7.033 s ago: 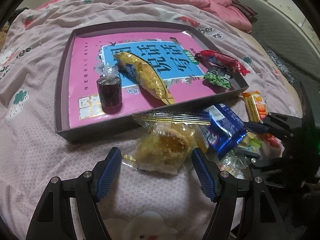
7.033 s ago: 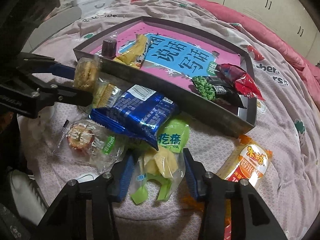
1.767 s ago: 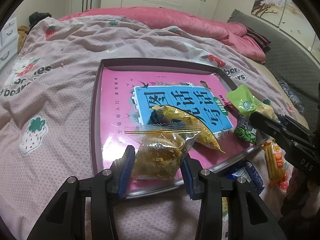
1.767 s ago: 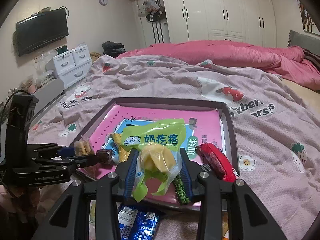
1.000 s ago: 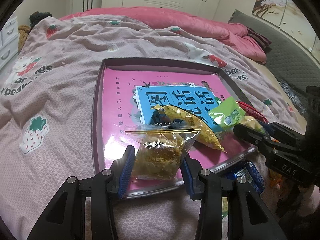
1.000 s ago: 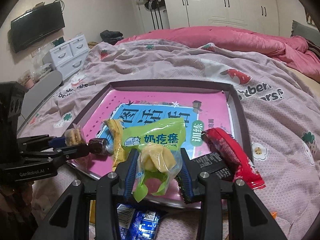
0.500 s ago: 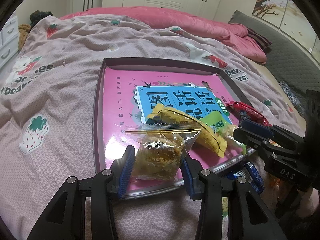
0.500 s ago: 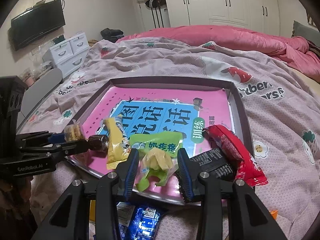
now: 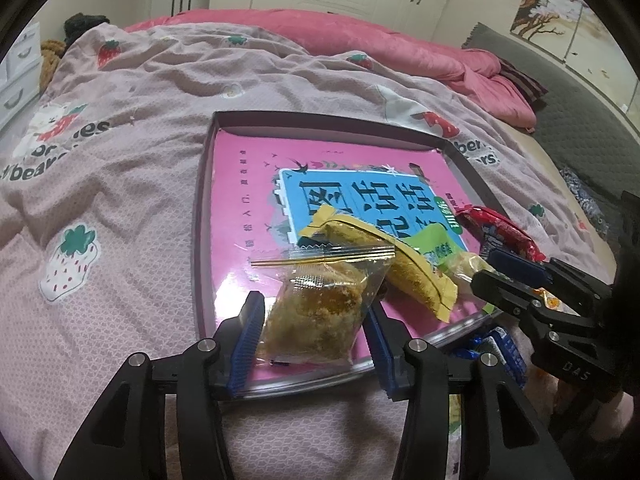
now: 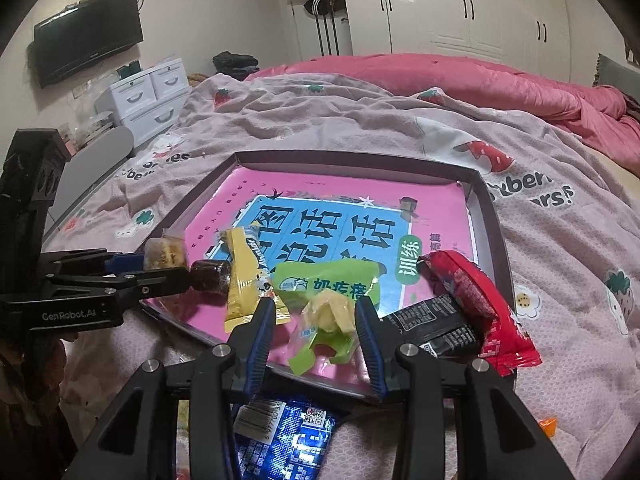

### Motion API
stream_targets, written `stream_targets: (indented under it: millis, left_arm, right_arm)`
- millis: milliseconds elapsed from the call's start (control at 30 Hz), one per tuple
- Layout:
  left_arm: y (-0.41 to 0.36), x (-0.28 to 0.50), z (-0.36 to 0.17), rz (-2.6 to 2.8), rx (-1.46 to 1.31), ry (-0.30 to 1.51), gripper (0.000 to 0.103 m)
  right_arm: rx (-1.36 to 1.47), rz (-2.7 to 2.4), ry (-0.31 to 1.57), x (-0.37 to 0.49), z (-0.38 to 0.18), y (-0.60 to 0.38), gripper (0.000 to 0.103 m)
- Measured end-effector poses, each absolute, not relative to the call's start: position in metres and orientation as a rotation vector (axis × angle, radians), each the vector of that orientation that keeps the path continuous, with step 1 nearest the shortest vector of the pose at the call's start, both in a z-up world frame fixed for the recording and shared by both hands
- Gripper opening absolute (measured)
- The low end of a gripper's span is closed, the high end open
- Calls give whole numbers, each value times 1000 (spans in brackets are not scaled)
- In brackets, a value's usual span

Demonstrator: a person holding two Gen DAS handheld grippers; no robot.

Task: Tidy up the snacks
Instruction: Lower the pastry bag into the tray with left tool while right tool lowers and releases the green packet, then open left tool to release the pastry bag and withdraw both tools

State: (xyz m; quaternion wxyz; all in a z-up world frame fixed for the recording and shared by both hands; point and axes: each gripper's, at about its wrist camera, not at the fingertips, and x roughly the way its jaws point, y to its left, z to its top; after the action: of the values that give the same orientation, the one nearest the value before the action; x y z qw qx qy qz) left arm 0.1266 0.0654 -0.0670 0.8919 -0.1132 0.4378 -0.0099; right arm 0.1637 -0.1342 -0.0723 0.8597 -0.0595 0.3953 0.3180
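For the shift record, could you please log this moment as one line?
left tongs: holding clear crumbly-cake bag | right tongs: open around green-yellow candy pouch | dark shallow tray

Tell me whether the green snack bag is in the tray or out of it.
In. The green bag lies on the tray floor near its front edge, between the open fingers of the right hand-held gripper.

Left gripper (image 9: 314,322) jaws clamped; right gripper (image 10: 316,330) jaws apparently parted, both level, side by side
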Motion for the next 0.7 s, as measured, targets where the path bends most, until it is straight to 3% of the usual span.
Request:
stream_targets:
  millis: [367,700]
  left_arm:
    - [68,127,-64,-13,-229,901,61]
    - [63,121,-48,-26,-220,876,66]
  right_arm:
    - [-112,665,820,164,-69,-137,41]
    - [-87,658,796,162,-60,-144,49]
